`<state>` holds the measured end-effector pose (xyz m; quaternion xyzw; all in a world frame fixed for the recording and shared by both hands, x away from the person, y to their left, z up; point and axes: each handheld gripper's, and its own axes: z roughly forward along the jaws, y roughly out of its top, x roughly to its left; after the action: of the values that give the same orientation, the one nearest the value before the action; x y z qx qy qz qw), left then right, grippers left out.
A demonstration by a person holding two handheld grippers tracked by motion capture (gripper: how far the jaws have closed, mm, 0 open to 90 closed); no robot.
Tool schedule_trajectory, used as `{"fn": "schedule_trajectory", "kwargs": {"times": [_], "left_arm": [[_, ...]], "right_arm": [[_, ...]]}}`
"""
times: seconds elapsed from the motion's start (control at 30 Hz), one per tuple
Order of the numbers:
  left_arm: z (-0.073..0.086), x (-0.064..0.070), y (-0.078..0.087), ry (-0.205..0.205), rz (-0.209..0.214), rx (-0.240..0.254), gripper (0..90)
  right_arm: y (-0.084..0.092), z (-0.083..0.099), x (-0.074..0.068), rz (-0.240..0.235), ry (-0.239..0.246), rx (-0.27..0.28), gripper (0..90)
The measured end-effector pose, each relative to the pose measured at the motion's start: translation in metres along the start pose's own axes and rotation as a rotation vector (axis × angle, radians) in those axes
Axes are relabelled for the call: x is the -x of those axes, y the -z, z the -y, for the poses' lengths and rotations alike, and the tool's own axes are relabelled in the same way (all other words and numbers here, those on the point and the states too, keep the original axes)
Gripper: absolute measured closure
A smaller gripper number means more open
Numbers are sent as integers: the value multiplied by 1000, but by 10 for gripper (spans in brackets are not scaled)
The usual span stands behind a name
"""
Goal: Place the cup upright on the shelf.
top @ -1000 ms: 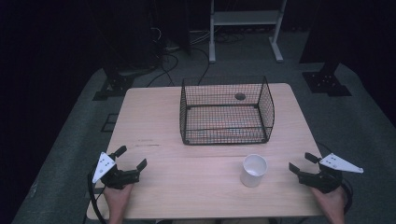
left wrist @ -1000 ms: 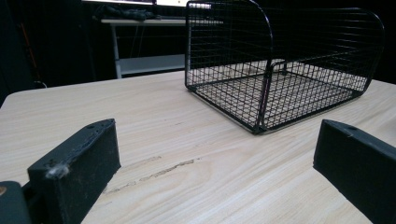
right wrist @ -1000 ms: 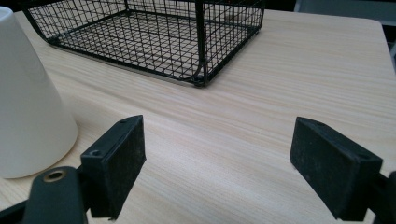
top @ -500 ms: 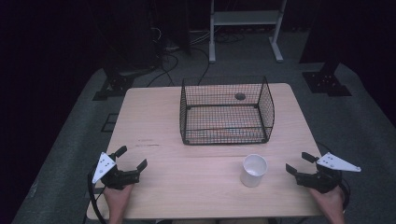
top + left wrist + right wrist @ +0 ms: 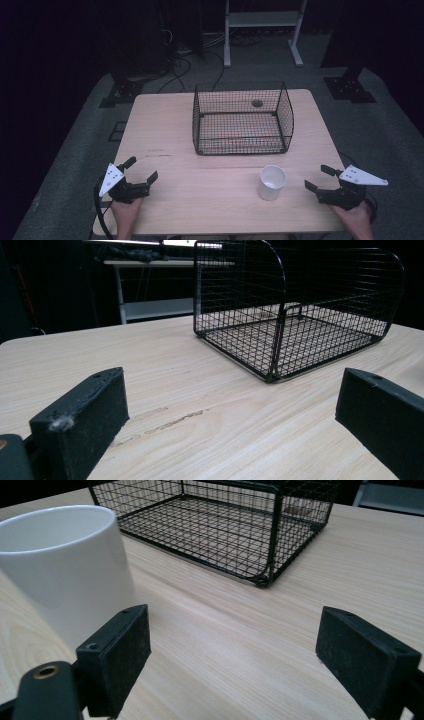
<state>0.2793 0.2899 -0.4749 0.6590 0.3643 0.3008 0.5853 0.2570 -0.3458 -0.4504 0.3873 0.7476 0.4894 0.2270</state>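
Cup (image 5: 272,182), white and upright, stands on the bare wood of the table (image 5: 165,125) near its front edge, right of the middle and just in front of the black wire basket (image 5: 242,120), apart from it. In the right gripper view the cup (image 5: 65,565) rises at the left, just beyond the left black jaw and outside the gap between the jaws. The right tongs (image 5: 320,179) rest in a hand at the front right corner of the table, near the cup but not touching it, pointing toward it; their jaws have just been opening and stand apart with only table wood between them (image 5: 232,655). The left tongs (image 5: 141,170) sit in the other hand at the front left corner, well apart from the cup, their jaws spread wide over bare table (image 5: 230,415) and holding nothing. From the left gripper view the basket (image 5: 300,315) stands ahead, its near side open and its wire floor bare. A faint dark scratch (image 5: 175,421) marks the wood between those jaws. Beyond the table lies grey carpeted floor (image 5: 380,125) with a white stand (image 5: 262,20) and dark stand feet behind.
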Motion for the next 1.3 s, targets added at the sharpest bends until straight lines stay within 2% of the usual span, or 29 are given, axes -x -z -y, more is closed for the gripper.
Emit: {"fn": "schedule_trajectory", "kwargs": {"times": [0.23, 0.4, 0.73, 1.0, 1.3], "left_arm": [[0, 0, 0, 1, 2, -1, 0], [0, 0, 0, 3, 0, -1, 0], [0, 0, 0, 3, 0, 0, 0], [0, 0, 1, 2, -1, 1, 0], [0, 0, 1, 2, -1, 2, 0]], "right_arm": [[1, -4, -11, -24, 45, -10, 130], [-3, -7, -20, -60, 79, -23, 113], [-11, -16, -37, -133, 114, -25, 93], [-22, -19, -45, -176, 104, -45, 29], [-31, -23, -49, -200, 76, -51, 25]]}}
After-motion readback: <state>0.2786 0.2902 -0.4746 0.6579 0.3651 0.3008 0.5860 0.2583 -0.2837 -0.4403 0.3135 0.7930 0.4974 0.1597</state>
